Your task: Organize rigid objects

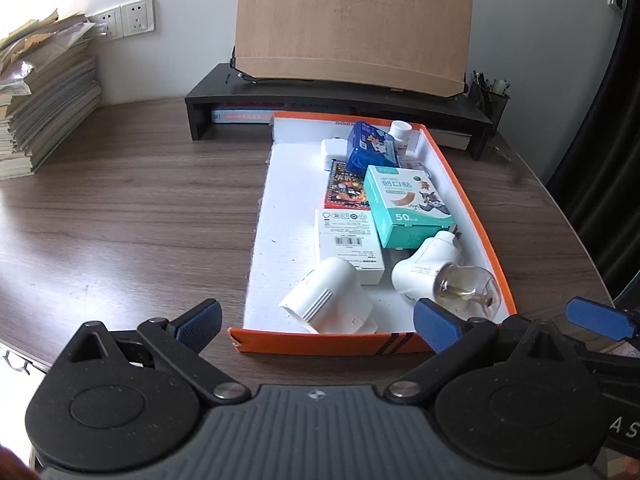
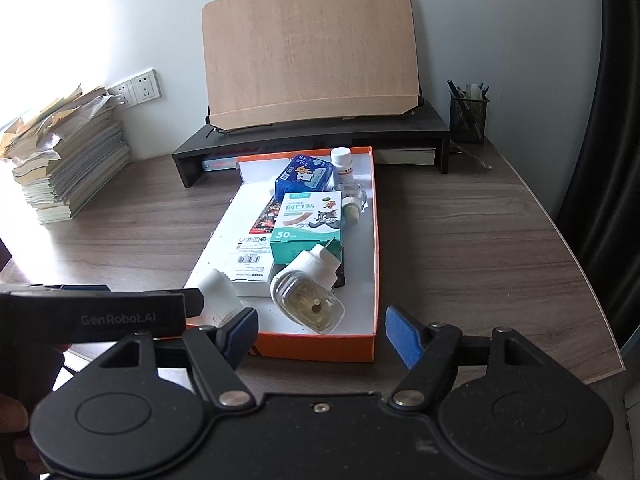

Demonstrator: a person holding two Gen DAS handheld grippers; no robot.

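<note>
Left gripper [image 1: 318, 324] open, white plug [image 1: 330, 300] beyond

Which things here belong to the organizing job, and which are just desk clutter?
Job:
orange tray
teal plaster box
blue box
white barcode box
white plug adapter
plug-in with clear bulb
white pill bottle

Lying about:
stack of books
wooden board
black riser
pen cup
</note>
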